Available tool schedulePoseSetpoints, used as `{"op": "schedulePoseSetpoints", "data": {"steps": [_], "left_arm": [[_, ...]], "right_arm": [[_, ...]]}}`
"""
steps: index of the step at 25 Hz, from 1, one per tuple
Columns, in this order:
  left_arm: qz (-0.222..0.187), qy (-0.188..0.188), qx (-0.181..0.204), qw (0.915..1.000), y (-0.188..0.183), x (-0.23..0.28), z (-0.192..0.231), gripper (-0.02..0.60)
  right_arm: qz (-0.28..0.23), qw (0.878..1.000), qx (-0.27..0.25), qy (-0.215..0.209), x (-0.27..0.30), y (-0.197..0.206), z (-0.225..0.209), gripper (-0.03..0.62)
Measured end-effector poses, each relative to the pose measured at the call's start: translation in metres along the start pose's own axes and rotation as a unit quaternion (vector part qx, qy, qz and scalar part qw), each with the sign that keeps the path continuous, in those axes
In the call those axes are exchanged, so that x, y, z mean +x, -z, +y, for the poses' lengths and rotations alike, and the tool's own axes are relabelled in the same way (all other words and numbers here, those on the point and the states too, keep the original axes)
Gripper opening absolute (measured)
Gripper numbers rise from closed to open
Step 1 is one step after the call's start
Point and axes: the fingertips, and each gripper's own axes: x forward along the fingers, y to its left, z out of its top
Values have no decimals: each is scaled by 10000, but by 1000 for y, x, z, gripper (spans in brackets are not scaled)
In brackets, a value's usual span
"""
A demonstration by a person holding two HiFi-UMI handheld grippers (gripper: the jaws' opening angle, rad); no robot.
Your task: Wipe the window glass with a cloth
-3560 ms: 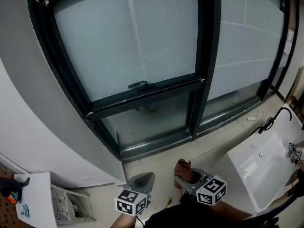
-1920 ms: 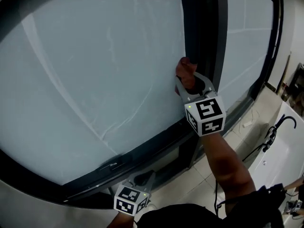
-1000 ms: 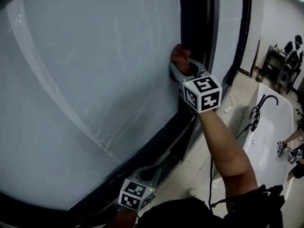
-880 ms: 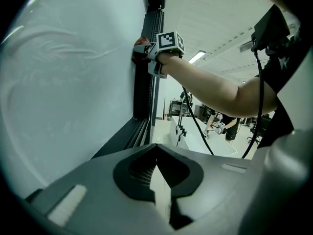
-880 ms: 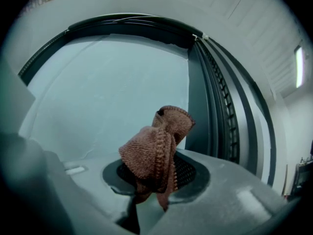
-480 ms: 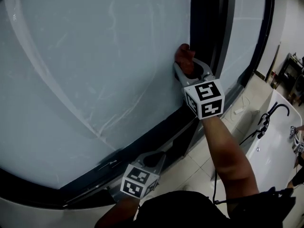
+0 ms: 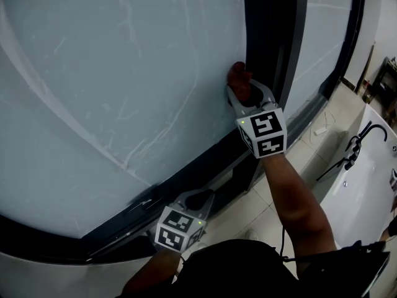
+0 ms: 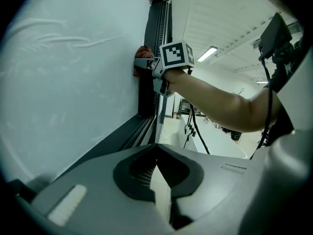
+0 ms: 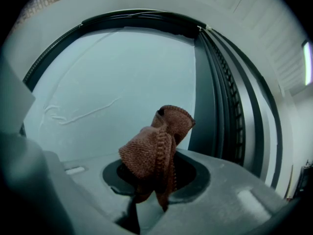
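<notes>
A reddish-brown cloth (image 7: 239,81) (image 9: 156,148) is bunched between the jaws of my right gripper (image 7: 243,90), which is shut on it. The cloth presses against the frosted window glass (image 7: 111,79) at its right edge, beside the dark vertical frame (image 7: 270,48). From the left gripper view the cloth (image 8: 143,53) shows red against the pane, held up at arm's length. My left gripper (image 7: 197,198) hangs low by the window's bottom rail (image 7: 180,176), shut with nothing between its jaws. Pale streaks run across the glass (image 9: 83,114).
A second pane (image 7: 322,36) lies right of the dark frame. A white basin with a black tap (image 7: 366,135) stands at the lower right on the tiled floor (image 7: 248,210). A grey wall (image 7: 37,278) curves under the window at the left.
The right gripper with the cloth has stayed at the glass's right edge, shifting slightly down against the frame. The left gripper has drifted a little, staying low near the bottom rail.
</notes>
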Motion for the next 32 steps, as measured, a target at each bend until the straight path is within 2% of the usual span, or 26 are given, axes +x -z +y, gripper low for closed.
{"op": "schedulePoseSetpoints", "data": {"steps": [12,32], "left_arm": [[90,-37,-58,9999,6,0,5,17],[210,-89,-181,9996,11,5,4,17]], "right_arm": [[157,9997,100,-186,-7,62,20,106],[853,9944,254,-565,-17,145,55,106]]}}
